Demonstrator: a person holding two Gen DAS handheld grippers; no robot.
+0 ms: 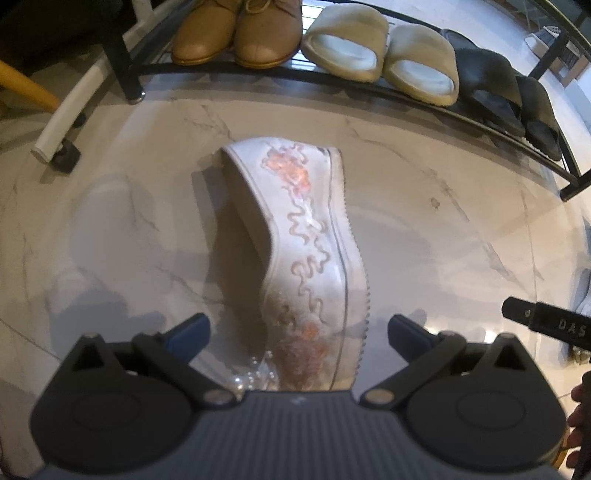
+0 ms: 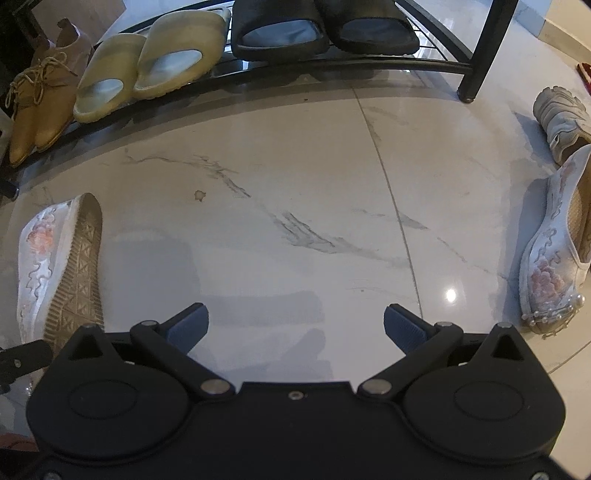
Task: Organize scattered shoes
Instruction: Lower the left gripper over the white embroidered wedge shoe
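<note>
Lying on its side on the marble floor point(image 1: 424, 192), the embroidered white shoe point(image 1: 295, 236) stretches away from the left gripper point(image 1: 297, 332), its toe end reaching in between the two blue fingertips point(image 1: 188, 332) without either pad visibly touching it. The jaws stand wide apart, holding nothing. The shoe's opening faces left and its ridged sole edge faces right, heel pointing toward the shoe rack point(image 1: 369, 79).

On the rack's lowest shelf, from left: a pair of tan lace-up shoes point(image 1: 236, 33), a pair of cream slides point(image 1: 380, 55), then a pair of black slides point(image 1: 506, 96).

In the right wrist view that same shoe point(image 2: 59, 266) sits at the far left, its patterned sole turned toward the right gripper point(image 2: 295, 328), well off to the side of it. The right gripper hangs over bare floor, fingers spread wide and empty. Further right, near the frame's edge, the matching embroidered shoe point(image 2: 554, 254) rests upright on its sole, pearl-trimmed toe nearest the camera, well apart from the gripper. Just beyond it lies a grey sneaker point(image 2: 561, 118), close to the rack's black leg point(image 2: 480, 48).
</note>
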